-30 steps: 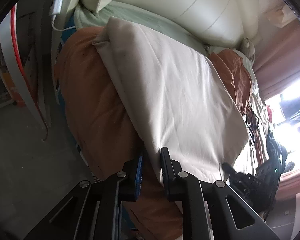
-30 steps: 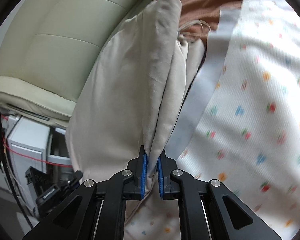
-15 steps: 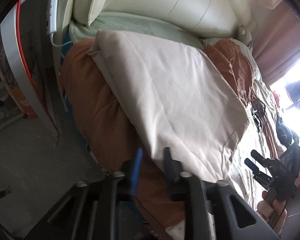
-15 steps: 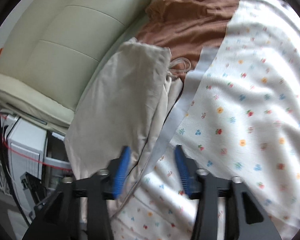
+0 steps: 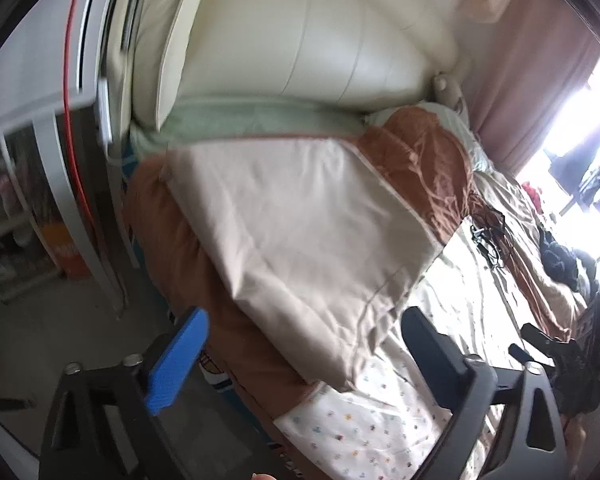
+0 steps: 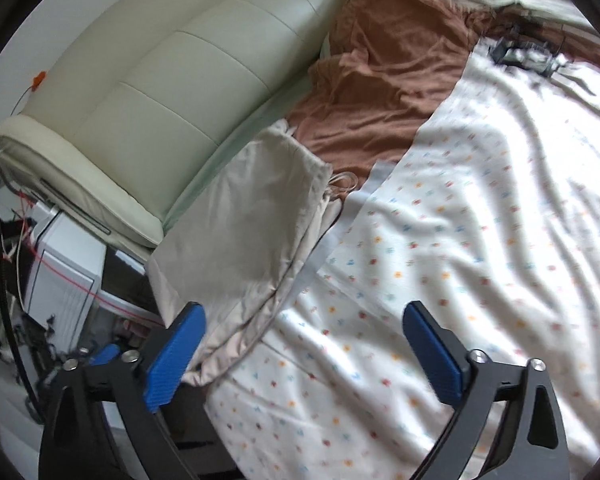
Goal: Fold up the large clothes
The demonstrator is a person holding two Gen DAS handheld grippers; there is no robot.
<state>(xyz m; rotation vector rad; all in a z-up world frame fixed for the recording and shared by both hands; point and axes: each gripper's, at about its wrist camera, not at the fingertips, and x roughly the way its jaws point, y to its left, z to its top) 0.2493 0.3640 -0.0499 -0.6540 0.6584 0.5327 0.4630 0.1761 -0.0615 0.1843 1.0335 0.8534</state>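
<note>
A beige garment [image 5: 300,232] lies folded on the bed, its near edge over a brown blanket [image 5: 156,236]. My left gripper [image 5: 304,316] hovers above that near edge. Its jaws are opening wide, and the cloth lies below them untouched. In the right wrist view the same beige garment [image 6: 244,232] lies left of centre, its bunched drawstring end toward the brown blanket [image 6: 380,80]. My right gripper [image 6: 304,312] hangs above the garment's edge and the dotted white sheet [image 6: 460,240], jaws opening, nothing gripped. That right gripper [image 5: 520,338] also shows far right in the left wrist view.
A cream padded headboard [image 5: 320,40] runs behind the garment, above a pale green sheet [image 5: 240,120]. Left of the bed are a white shelf unit [image 5: 20,220] and grey floor [image 5: 60,340]. Dark cables [image 5: 488,236] lie further along the bed. A bright window [image 5: 572,140] is at right.
Both grippers were shut on the beige garment's edge; they have let go, opened wide and drawn back upward. The garment has dropped flat onto the bed.
</note>
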